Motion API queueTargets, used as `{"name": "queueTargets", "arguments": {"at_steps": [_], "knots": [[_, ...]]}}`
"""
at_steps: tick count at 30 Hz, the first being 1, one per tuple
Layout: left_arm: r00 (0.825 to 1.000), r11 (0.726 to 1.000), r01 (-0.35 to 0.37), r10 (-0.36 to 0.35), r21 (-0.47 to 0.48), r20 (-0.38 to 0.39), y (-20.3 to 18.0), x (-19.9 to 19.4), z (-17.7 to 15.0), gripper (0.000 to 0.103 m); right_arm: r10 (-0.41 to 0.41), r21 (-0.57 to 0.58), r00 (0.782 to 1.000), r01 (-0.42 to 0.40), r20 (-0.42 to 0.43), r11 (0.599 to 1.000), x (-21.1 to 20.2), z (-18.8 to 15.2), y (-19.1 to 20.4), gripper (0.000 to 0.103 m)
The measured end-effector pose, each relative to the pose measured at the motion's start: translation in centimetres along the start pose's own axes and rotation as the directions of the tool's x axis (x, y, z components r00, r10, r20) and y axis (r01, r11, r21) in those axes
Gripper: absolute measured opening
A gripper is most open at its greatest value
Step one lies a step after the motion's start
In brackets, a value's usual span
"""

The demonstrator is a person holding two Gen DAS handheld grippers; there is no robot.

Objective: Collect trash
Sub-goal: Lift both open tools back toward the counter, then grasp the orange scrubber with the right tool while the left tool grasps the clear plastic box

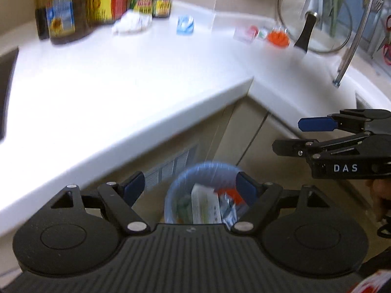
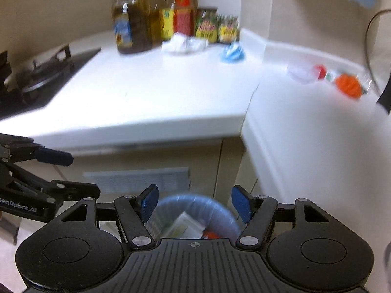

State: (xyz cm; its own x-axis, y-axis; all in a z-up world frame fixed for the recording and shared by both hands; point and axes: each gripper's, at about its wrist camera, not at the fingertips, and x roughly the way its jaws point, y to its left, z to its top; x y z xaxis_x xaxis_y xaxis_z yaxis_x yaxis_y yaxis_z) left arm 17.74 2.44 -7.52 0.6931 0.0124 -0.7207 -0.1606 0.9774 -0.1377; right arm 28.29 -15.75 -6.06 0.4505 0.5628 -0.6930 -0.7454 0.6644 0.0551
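A bin with a blue liner (image 1: 207, 166) (image 2: 188, 199) stands on the floor below the counter corner, holding a paper carton and wrappers. My left gripper (image 1: 190, 188) hangs open above it with nothing between its fingers. My right gripper (image 2: 195, 202) is also open and empty over the bin, and it shows in the left wrist view (image 1: 293, 135). On the white counter lie a crumpled white tissue (image 1: 132, 22) (image 2: 185, 44), a blue crumpled scrap (image 1: 185, 24) (image 2: 232, 51), a clear wrapper (image 1: 244, 33) (image 2: 301, 72) and an orange wrapper (image 1: 278, 36) (image 2: 348, 84).
Oil bottles (image 1: 61, 12) (image 2: 132, 24) and jars (image 1: 151, 0) (image 2: 217, 28) line the back wall. A gas stove (image 2: 41, 73) sits at the left. A glass pot lid (image 1: 315, 17) and a faucet (image 1: 352, 48) stand at the right. A vent grille (image 2: 136, 179) is in the cabinet front.
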Motion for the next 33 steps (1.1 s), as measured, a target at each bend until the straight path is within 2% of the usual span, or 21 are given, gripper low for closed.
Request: {"name": "queueTargets", "arguments": {"at_steps": [7, 16, 22, 27, 33], "knots": [[0.996, 0.999, 0.018, -0.022, 0.041, 0.09, -0.1, -1.5, 3.3, 0.08, -0.069, 0.066, 0.991, 0.062, 0.115, 0.996, -2.0, 2.4, -1.3, 0.067], [0.989, 0.992, 0.056, -0.071, 0.11, 0.132, -1.3, -0.1, 7.5, 0.08, -0.223, 0.191, 0.964, 0.194, 0.143, 0.962, -3.4, 4.0, -6.0, 0.067], [0.983, 0.99, 0.066, -0.085, 0.123, 0.161, -3.5, 2.7, 11.5, 0.081, -0.302, 0.232, 0.942, 0.264, 0.144, 0.936, -3.5, 5.2, -11.6, 0.067], [0.982, 0.991, 0.061, -0.08, 0.115, 0.17, -6.3, 6.6, 15.3, 0.082, -0.313, 0.221, 0.938, 0.276, 0.151, 0.935, -1.6, 7.1, -17.2, 0.067], [0.982, 0.987, 0.045, -0.071, 0.153, 0.173, -9.7, 12.5, 20.7, 0.082, -0.318, 0.205, 0.935, 0.284, 0.156, 0.937, 2.0, 10.0, -24.3, 0.067]]}}
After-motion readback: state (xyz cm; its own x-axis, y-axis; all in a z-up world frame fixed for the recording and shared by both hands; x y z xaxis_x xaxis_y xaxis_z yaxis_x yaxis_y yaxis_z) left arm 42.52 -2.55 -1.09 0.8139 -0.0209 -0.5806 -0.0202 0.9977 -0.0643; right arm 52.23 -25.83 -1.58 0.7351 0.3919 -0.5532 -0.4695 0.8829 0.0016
